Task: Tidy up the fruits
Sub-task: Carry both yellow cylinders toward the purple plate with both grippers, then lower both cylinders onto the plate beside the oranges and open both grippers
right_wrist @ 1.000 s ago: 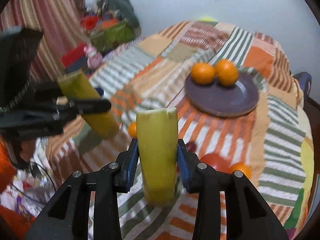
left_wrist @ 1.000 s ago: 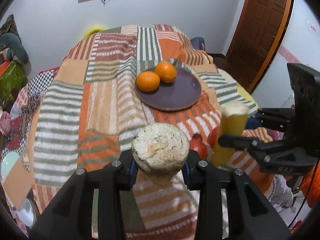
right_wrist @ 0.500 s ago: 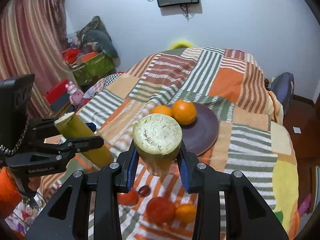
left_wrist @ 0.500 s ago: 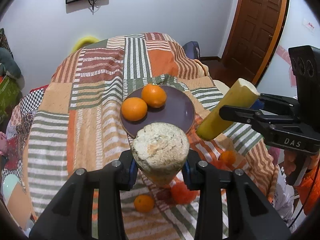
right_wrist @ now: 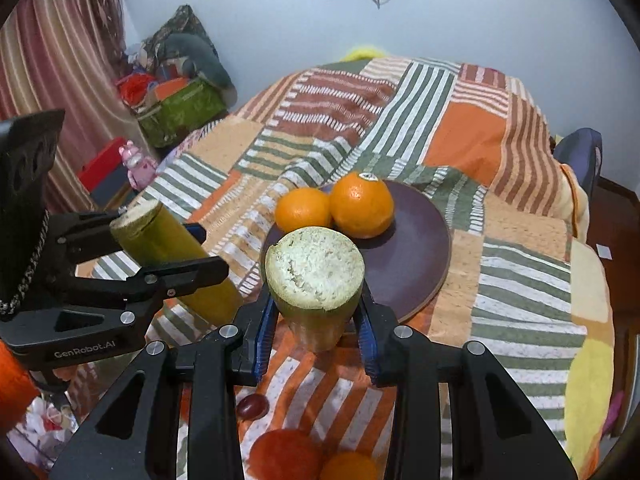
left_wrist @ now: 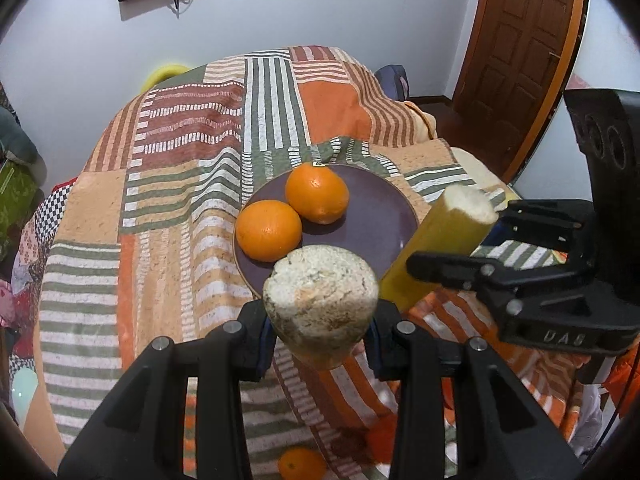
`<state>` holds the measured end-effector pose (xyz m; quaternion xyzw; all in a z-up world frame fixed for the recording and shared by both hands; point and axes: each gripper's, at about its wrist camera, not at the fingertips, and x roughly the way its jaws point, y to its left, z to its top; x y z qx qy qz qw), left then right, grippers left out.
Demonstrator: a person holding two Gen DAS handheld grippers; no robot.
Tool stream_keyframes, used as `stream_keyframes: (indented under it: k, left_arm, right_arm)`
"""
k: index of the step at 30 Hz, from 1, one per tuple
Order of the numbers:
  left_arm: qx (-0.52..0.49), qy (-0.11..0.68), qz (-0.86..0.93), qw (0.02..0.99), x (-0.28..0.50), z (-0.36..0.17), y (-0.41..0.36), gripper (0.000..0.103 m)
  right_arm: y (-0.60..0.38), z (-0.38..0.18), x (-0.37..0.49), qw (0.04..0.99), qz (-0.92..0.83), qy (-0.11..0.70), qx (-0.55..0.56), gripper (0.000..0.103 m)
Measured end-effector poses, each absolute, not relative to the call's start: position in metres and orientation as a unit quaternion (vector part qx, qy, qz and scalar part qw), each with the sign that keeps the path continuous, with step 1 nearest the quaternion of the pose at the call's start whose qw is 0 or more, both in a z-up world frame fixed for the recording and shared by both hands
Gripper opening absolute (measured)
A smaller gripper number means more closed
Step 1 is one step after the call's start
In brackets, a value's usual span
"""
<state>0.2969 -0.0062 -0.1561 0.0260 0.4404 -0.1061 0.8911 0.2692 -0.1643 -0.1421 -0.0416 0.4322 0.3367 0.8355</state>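
Note:
Two oranges [left_wrist: 292, 216] lie on a dark purple plate [left_wrist: 384, 220] on a patchwork cloth. My left gripper [left_wrist: 320, 334] is shut on a yellow-green cut stalk piece [left_wrist: 320, 298], held above the plate's near edge. It also shows in the right wrist view [right_wrist: 172, 256]. My right gripper [right_wrist: 316, 330] is shut on a second cut stalk piece [right_wrist: 316, 276], also seen in the left wrist view [left_wrist: 444, 240], just right of the plate. Both pieces hover side by side, apart.
Small fruits lie on the cloth below the grippers: an orange one [left_wrist: 300, 464], a red one [right_wrist: 286, 454], a dark plum-like one [right_wrist: 252, 406]. A wooden door [left_wrist: 520, 60] stands at right, clutter and bags [right_wrist: 180, 108] at left.
Both grippers, each still holding its stalk piece, have come closer to the plate and lower; the plate and oranges look larger and nearer in both views.

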Motion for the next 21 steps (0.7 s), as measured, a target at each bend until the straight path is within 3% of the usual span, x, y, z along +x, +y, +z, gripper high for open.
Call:
stream_keyframes:
  k: [21]
  left_arm:
    - [0.034,0.469,-0.104,0.876,0.361,-0.196,-0.025,0.036]
  right_arm:
    - [-0.178,-0.161,0.309,0.833,0.328,0.445,0.0,0.033]
